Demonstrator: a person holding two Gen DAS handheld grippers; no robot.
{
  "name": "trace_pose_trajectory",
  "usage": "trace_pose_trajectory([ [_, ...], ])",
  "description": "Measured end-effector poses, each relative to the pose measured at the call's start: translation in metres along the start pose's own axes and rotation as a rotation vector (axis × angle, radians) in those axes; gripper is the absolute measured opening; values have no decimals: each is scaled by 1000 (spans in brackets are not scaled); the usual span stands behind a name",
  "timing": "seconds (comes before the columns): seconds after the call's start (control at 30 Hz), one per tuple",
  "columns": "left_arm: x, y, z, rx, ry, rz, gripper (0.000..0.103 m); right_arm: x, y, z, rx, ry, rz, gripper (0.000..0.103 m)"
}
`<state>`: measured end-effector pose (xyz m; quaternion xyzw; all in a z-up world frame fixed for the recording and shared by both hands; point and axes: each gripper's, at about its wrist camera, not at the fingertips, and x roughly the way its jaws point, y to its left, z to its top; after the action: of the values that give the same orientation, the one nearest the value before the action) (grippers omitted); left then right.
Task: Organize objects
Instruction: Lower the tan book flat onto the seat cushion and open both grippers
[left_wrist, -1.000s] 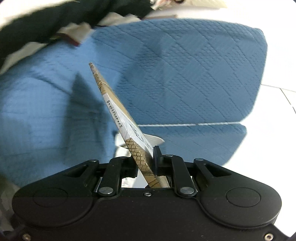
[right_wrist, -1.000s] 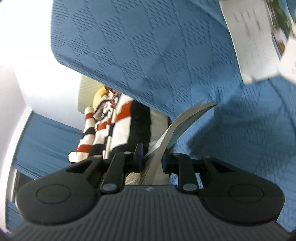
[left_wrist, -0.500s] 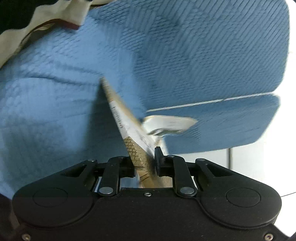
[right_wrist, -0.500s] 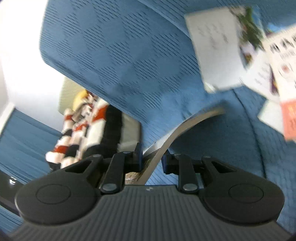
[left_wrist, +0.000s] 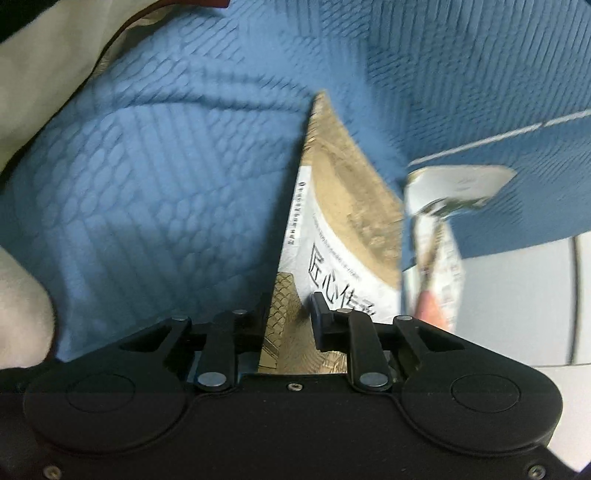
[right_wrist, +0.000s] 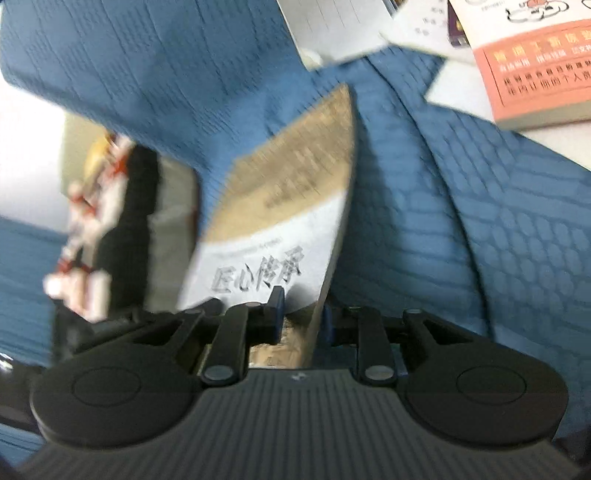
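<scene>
The book (left_wrist: 343, 221) has tipped flatter toward the blue sofa (left_wrist: 166, 177) since a second ago, my left gripper (left_wrist: 291, 317) easing its jaws around its corner, my right gripper (right_wrist: 299, 314) pinching it, so I lower both together.

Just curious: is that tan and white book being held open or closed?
Closed. The tan and white book shows its cover and a thin page edge, no spread pages, clamped in the right hand-held gripper.
</scene>
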<state>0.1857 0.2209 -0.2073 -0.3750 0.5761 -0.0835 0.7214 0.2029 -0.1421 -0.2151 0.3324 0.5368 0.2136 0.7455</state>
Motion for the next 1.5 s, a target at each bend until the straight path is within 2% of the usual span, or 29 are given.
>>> trace_pose_trajectory([
  [0.07, 2, 0, -7, 17, 3, 28, 20, 4, -2, -4, -17, 14, -35, 25],
  [0.2, 0, -10, -15, 54, -2, 56, 20, 2, -9, -5, 5, 9, -36, 25],
  [0.4, -4, -23, -29, 84, -5, 95, 22, -7, -4, -3, -50, -9, -81, 25],
  [0.43, -6, -24, -32, 88, -7, 108, 25, -7, -6, 0, -50, -13, -87, 25],
  [0.47, -6, -26, -34, 93, -12, 124, 35, -9, -7, 1, -54, -18, -96, 25],
  [0.53, -8, -31, -39, 112, -24, 164, 47, -11, -5, 4, -66, -22, -133, 26],
  [0.6, -15, -37, -44, 132, -51, 212, 48, -15, -5, 5, -92, -21, -171, 26],
  [0.77, -44, -55, -54, 159, -117, 180, 52, -41, 5, 4, -159, -62, -208, 26],
  [0.93, -82, -98, -71, 268, -203, 140, 52, -90, 42, 3, -276, -189, -214, 26],
  [1.13, -124, -150, -97, 404, -301, 76, 52, -149, 82, -7, -370, -316, -181, 26],
  [1.27, -144, -176, -117, 474, -329, 19, 55, -180, 97, -23, -411, -368, -168, 26],
  [1.5, -162, -207, -151, 560, -367, -18, 56, -216, 103, -57, -443, -426, -172, 26],
])
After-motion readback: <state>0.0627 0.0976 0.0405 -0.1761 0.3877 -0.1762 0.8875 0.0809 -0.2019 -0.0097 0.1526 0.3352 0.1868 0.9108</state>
